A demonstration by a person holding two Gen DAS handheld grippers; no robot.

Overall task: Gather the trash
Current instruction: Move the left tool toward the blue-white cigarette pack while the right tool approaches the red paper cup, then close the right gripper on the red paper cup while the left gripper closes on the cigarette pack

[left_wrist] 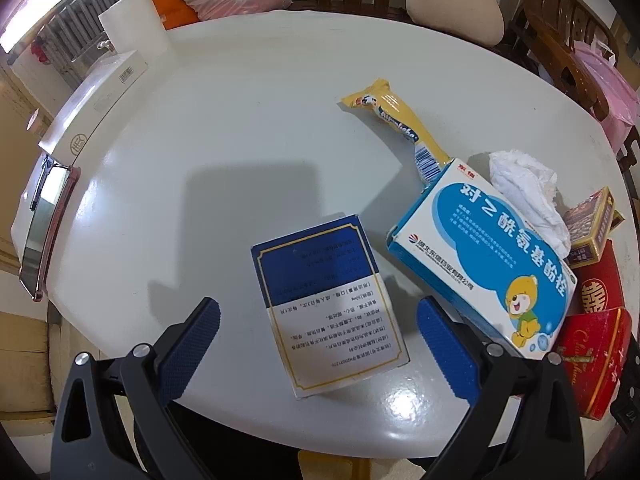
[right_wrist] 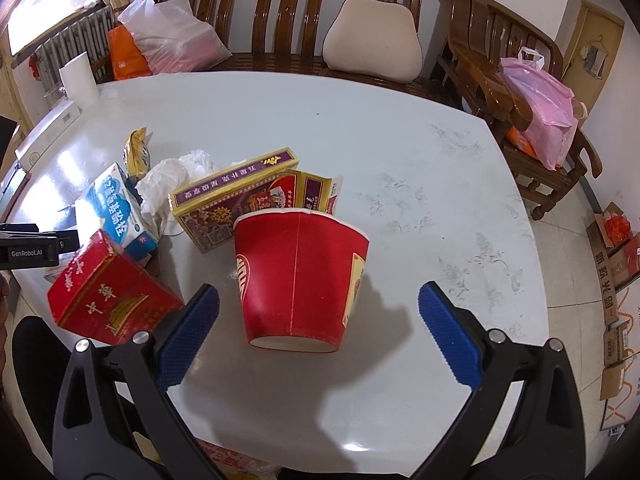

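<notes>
- My left gripper (left_wrist: 318,344) hangs over the near edge of the glossy white table (left_wrist: 224,152), its jaws spread wide and holding nothing.
- Between its blue pads lies the flat blue-and-white medicine box with a gold border (left_wrist: 326,300), face up on the table; neither pad touches it.
- Just to the right of that box is a light-blue and white medicine carton with a cartoon bear (left_wrist: 484,264), tilted, with one end propped up on the red boxes beside it.
- A long yellow snack wrapper (left_wrist: 400,124) lies beyond the carton, its barcode end tucked under the carton's far corner.
- A crumpled white tissue (left_wrist: 528,196) rests on top of the carton's right side.
- My right gripper (right_wrist: 319,320) is also wide open and empty, poised above the table.
- Between its fingers stands a red paper cup (right_wrist: 300,276), upside down with its base toward me and leaning a little; the pads are apart from its walls.
- Behind the cup, touching its rim, lies a purple-and-gold cardboard box (right_wrist: 224,200) with an opened flap.
- To the left of the cup sits a red cigarette carton with gold characters (right_wrist: 108,296), tilted, close to my left finger.
- A white paper roll (right_wrist: 78,76) stands upright at the far left corner of the table, well apart from the trash pile.
</notes>
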